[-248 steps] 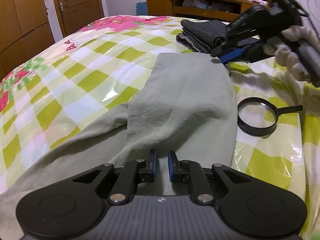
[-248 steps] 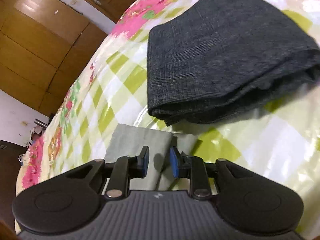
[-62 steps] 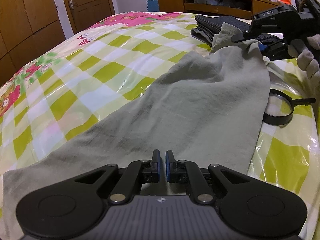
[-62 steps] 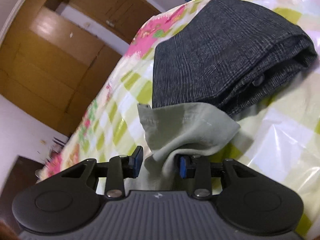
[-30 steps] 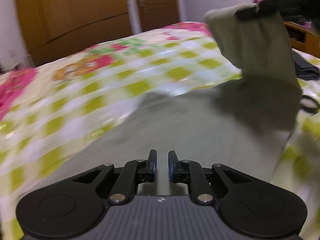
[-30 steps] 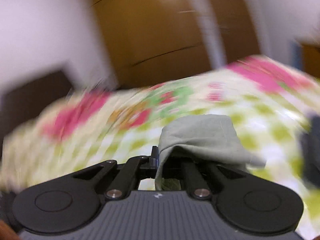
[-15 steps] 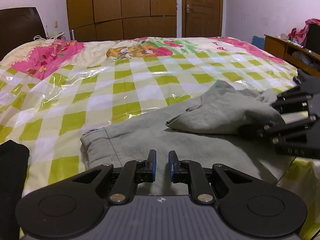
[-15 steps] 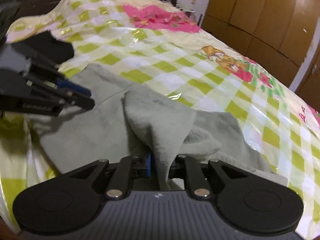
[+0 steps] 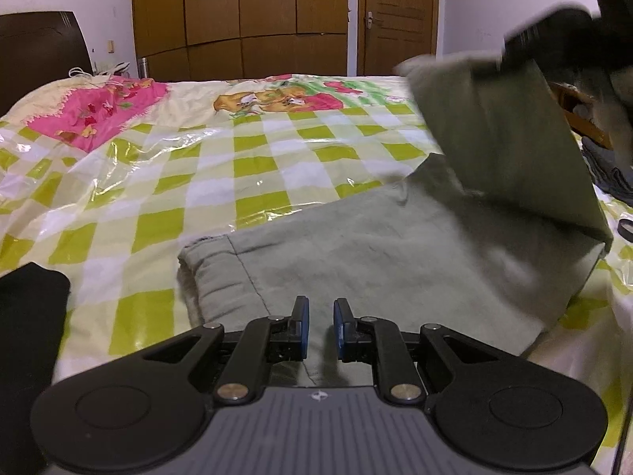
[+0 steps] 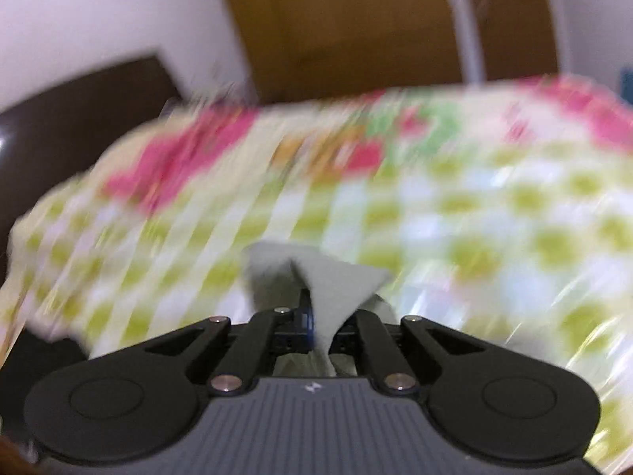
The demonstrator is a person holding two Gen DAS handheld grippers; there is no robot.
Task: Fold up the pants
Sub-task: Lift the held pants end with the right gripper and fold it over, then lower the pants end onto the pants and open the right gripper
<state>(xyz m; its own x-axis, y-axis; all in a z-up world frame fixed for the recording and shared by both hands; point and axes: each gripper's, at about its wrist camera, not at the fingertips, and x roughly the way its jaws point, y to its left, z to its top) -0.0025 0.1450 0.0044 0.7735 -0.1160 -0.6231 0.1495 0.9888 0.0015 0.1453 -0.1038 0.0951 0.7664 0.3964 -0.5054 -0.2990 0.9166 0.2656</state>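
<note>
While L gripper (image 9: 320, 326) gapes slightly, R gripper (image 10: 322, 326) pinches pants (image 10: 336, 281) — lifted.

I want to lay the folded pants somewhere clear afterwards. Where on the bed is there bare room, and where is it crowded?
Bare checked bedspread lies open beyond the pants, between their waistband and the pink floral print. Crowded: the near left edge holds a black garment, and on the right the right tongs lift a pant leg; dark clothes lie behind.

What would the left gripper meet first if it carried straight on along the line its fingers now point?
Most likely the grey-green pants lying on the checked bed cover. The left gripper angles down over the waistband end, its pads slightly apart with nothing visibly between them; depth is hard to judge.
</note>
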